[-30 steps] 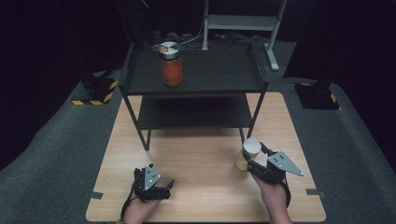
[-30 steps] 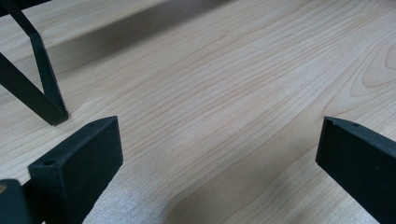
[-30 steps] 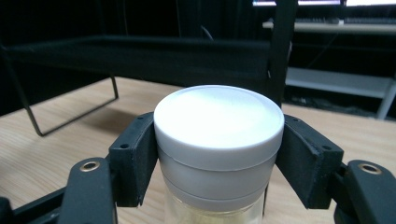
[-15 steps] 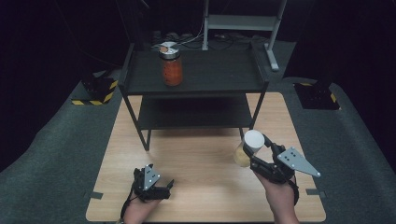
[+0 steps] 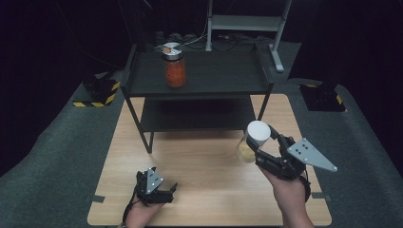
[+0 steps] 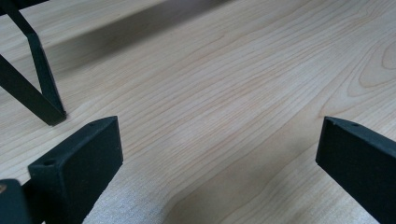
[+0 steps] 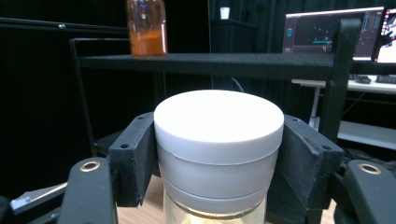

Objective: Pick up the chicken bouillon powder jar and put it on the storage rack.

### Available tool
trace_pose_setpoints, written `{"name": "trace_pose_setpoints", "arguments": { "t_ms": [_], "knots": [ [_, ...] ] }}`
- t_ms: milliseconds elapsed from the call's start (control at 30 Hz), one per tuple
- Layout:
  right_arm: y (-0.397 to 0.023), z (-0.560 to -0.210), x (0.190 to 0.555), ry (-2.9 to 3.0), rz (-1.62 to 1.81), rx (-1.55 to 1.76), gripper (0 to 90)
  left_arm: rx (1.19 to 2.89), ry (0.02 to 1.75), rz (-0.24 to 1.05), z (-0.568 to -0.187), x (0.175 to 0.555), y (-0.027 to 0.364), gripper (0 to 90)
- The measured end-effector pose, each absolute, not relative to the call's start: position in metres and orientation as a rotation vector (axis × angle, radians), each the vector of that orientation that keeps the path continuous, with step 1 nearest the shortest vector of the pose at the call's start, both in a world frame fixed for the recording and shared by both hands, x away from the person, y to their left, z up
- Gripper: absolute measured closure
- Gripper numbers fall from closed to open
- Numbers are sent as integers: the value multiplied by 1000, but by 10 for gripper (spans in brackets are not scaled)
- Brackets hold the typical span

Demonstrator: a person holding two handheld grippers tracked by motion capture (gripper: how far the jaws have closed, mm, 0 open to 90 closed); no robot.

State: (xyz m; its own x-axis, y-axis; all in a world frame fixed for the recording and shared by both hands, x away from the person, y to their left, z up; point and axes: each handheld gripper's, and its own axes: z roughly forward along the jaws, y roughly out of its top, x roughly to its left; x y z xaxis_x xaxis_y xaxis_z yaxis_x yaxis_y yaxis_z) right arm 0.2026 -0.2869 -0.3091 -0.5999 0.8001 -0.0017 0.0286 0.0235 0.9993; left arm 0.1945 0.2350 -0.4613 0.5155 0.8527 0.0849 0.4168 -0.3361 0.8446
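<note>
We see a pale wooden table (image 5: 199,161) set on grey carpet (image 5: 57,152), the room around it dark. A black two-tier shelf (image 5: 218,78) stands at the far half of the table, its legs planted on the wood. On its top tier, toward the left, stands a glass jar with orange contents (image 5: 175,66) and a metal lid. Beyond the shelf we make out a pale metal frame (image 5: 247,21) and some cables on the floor; yellow-and-black striped blocks (image 5: 97,92) sit on the carpet at either side.

The right gripper (image 5: 259,145) is clenched on a white-lidded jar (image 5: 254,140), held above the table in front of the shelf's right leg; in the right gripper view its jaws press the white lid (image 7: 218,135) from both sides, with lit monitors (image 7: 327,30) in the background.

The left gripper (image 5: 164,192) rests low at the table's near left, its jaws spread wide over bare wood, with a shelf leg (image 6: 39,84) just ahead.
</note>
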Motion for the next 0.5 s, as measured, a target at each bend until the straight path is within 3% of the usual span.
{"name": "trace_pose_setpoints", "arguments": {
  "t_ms": [500],
  "knots": [
    [-275, -276, 219, 1663, 1684, 815, 329, 1950, 1030, 678, -462, 195, 236, 7]
  ]
}}
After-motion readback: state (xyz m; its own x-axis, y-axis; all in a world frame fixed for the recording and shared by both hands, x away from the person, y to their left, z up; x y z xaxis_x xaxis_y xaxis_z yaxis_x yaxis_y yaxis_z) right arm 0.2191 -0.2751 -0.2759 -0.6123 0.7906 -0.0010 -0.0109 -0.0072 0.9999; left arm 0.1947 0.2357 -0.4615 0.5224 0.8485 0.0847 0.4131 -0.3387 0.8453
